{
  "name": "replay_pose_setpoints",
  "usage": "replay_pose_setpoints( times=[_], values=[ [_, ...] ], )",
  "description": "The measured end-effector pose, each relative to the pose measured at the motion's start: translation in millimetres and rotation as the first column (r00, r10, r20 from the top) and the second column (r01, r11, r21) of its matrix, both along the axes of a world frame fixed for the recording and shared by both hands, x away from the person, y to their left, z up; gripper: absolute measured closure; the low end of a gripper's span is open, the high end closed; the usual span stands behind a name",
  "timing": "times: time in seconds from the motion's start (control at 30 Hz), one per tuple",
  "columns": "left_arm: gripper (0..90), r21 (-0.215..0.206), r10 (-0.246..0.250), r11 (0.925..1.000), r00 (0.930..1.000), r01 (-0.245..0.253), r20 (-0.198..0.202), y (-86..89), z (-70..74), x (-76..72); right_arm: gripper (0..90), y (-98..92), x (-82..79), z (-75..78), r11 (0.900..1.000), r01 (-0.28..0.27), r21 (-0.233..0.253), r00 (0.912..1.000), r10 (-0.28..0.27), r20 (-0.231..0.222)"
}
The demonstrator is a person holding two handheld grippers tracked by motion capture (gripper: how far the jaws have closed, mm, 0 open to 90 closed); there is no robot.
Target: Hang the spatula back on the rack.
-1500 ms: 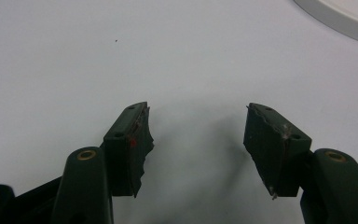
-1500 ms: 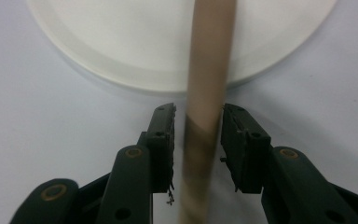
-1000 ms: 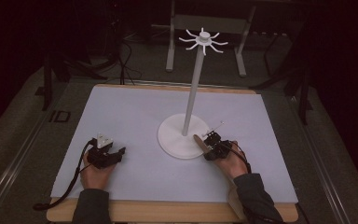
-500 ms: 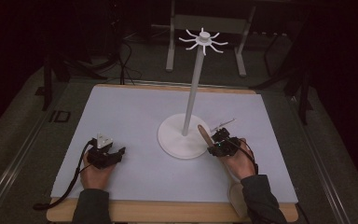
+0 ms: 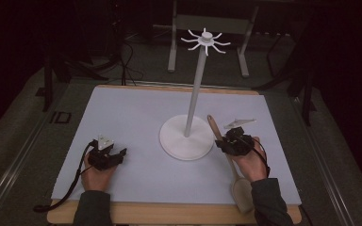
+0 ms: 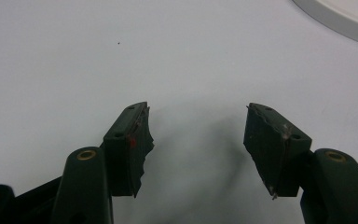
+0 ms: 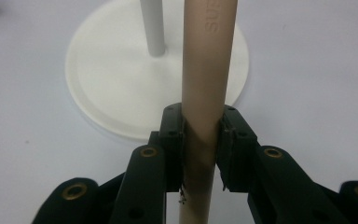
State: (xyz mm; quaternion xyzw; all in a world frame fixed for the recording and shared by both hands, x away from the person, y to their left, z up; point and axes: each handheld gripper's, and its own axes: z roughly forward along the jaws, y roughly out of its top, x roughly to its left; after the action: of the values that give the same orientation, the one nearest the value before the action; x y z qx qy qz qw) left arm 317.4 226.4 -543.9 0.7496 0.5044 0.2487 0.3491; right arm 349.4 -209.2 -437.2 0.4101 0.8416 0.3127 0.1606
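Observation:
A wooden spoon (image 5: 242, 189) lies along my right hand, its bowl near the table's front edge and its handle tip pointing toward the far side. My right gripper (image 5: 226, 141) is shut on the spoon's handle (image 7: 209, 60), with a jaw on each side of it (image 7: 203, 135). Just left of it is the round base (image 5: 184, 139) of a white stand; its thin pole (image 5: 195, 89) rises to a ring of hooks (image 5: 206, 38). My left gripper (image 5: 118, 154) rests at the front left, jaws open (image 6: 198, 140) over bare mat.
A white mat (image 5: 132, 113) covers the table, with a wooden edge (image 5: 169, 219) along the front. A cable (image 5: 70, 186) trails from the left gripper off the front left corner. Metal frame legs (image 5: 172, 44) and cables stand on the floor beyond the table.
My right hand has shifted a little to the right with the spoon, and the handle has swung to point farther away. The spoon's bowl now shows by the wrist. The left gripper has not moved.

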Motion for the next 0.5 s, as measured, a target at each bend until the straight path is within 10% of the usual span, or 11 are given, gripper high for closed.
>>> replay_pose_setpoints(
  times=[0.5],
  values=[
    [40.6,0.0,0.001,1.0,1.0,-0.001,0.002,0.0,0.0,-0.1,73.8,-15.8,-10.1,24.8,0.997,0.002,0.081,0.9929,-0.012,0.118]
  ],
)
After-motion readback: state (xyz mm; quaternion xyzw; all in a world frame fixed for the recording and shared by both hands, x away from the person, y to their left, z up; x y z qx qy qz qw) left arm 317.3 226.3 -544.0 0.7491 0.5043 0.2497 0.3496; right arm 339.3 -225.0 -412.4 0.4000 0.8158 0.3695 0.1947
